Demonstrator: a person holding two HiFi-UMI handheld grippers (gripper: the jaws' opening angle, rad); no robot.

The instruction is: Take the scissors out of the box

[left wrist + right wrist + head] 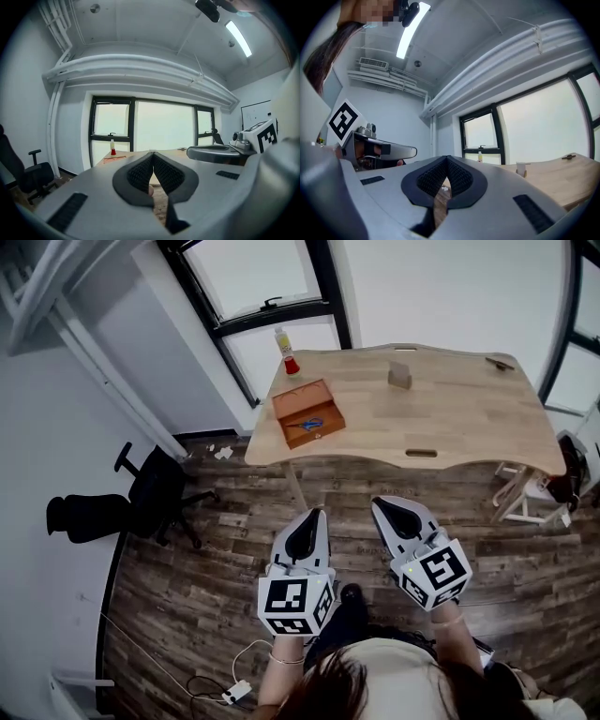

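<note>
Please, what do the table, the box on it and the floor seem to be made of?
Table: light wood or wood laminate, matt; faint plank lines show.
Box: probably wood, reddish-brown, smooth; thick even walls, too small to see grain.
Floor: dark planks with mixed tones; real wood or a wood-look covering, I cannot tell.

This is a plain office room. A light wooden desk [450, 418] stands before tall black-framed windows [262, 277], and a black swivel chair [155, 493] sits to one side on the wood-plank floor [187, 615]. Overhead run a strip light [238, 38] and white pipes [140, 65], and a whiteboard [255, 112] hangs on the wall.
</note>
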